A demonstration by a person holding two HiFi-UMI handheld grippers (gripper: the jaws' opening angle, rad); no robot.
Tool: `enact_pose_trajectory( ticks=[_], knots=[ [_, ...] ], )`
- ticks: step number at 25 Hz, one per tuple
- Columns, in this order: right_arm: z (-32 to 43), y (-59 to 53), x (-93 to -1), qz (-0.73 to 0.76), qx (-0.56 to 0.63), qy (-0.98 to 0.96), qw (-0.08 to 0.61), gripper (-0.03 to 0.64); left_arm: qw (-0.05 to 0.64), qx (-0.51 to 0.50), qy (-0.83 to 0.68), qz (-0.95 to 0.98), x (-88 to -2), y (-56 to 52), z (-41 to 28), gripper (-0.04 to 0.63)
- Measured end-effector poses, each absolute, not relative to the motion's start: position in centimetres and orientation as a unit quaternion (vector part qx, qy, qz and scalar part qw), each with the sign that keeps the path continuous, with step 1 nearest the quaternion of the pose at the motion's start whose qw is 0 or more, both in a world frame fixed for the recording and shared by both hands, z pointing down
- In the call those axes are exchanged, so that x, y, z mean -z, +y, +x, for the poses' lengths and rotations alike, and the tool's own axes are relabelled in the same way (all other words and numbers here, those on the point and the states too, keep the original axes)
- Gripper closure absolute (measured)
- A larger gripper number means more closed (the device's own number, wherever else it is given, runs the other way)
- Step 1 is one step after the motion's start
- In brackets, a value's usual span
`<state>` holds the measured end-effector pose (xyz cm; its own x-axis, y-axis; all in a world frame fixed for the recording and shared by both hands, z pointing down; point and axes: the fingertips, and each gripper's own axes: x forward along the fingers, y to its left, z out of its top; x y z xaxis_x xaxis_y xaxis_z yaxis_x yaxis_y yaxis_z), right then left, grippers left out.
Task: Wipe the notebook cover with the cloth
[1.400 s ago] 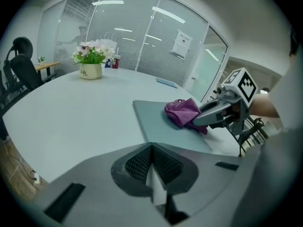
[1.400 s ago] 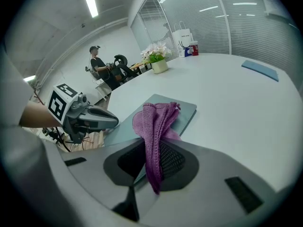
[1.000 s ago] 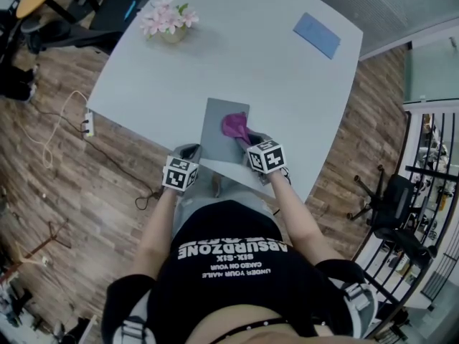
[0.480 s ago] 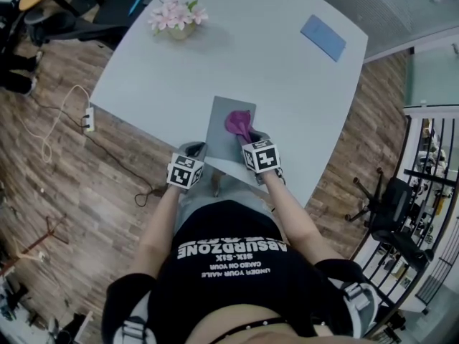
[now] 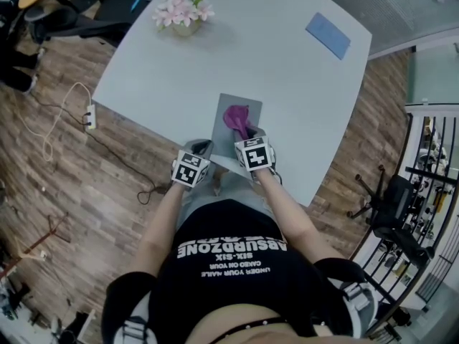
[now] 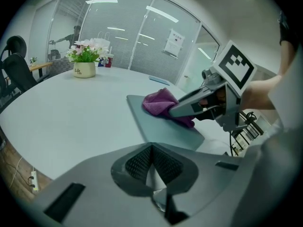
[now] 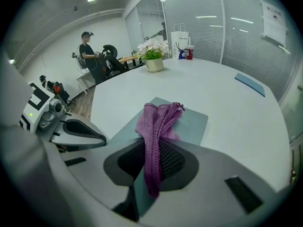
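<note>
**Head view, from above.** I stand at the near edge of a pale grey tabletop [image 5: 301, 84]; the grey notebook [image 5: 231, 140] lies closed and flat on it, its near end reaching that edge; my two hand-held grippers meet it from my side.

**Right hand-held gripper** [image 5: 247, 132]**.** Its jaws are pinched on the purple cloth [image 5: 237, 117]; in the right gripper view a folded band of cloth [image 7: 158, 119] runs up between the ribbed pads of the right hand-held gripper [image 7: 157, 150] and spills forward onto the notebook cover [image 7: 191, 119]; the left gripper view shows the same bunch [image 6: 160, 103] resting on the cover [image 6: 161, 126], roughly at its middle, under the tip of the right hand-held gripper [image 6: 177, 111].

**Left hand-held gripper** [image 5: 204, 147]**.** It sits at the notebook's near left corner, at the tabletop's edge; in its own view the jaws of the left hand-held gripper [image 6: 151, 150] are pressed together at the tips, with a thin pale wedge between the pads; I cannot tell whether that wedge is the notebook's edge; the right gripper view shows the left hand-held gripper [image 7: 102, 138] as a single tapered nose just beside the cover's left side.

**Surroundings.** A pot of pink flowers [image 5: 181, 16] stands at the far left of the tabletop; a flat blue pad [image 5: 328, 36] lies at the far right, well apart from the notebook; a wood-plank floor [image 5: 57, 192] surrounds the tabletop.
</note>
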<state>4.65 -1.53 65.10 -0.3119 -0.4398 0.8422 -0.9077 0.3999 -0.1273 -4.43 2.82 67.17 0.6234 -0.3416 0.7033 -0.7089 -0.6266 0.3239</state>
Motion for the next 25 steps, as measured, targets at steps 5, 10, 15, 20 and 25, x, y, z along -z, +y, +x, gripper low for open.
enact_pose_trajectory(
  ticks=[5,10,15,20,25],
  knots=[
    [2.2,-2.2,-65.1,0.44,-0.307,-0.755,0.378,0.541,0.301,-0.308,-0.299,0.852,-67.1,2.9,-4.3,0.58],
    [0.1,-2.9,-65.3,0.43,-0.298,-0.763,0.379,0.541,0.296,-0.31,-0.291,0.856,-67.2,2.9,-4.3,0.58],
    [-1.1,-3.1,-65.2,0.419,-0.289,-0.776,0.371,0.541,0.298,-0.301,-0.293,0.857,-67.1,2.8,-4.4,0.58],
    [-2.5,-2.5,-65.2,0.397,-0.277,-0.791,0.374,0.541,0.298,-0.3,-0.294,0.857,-67.2,2.9,-4.5,0.58],
    [-3.1,-1.7,-65.3,0.385,-0.278,-0.797,0.373,0.541,0.294,-0.301,-0.295,0.858,-67.3,2.9,-4.5,0.58]
  ],
)
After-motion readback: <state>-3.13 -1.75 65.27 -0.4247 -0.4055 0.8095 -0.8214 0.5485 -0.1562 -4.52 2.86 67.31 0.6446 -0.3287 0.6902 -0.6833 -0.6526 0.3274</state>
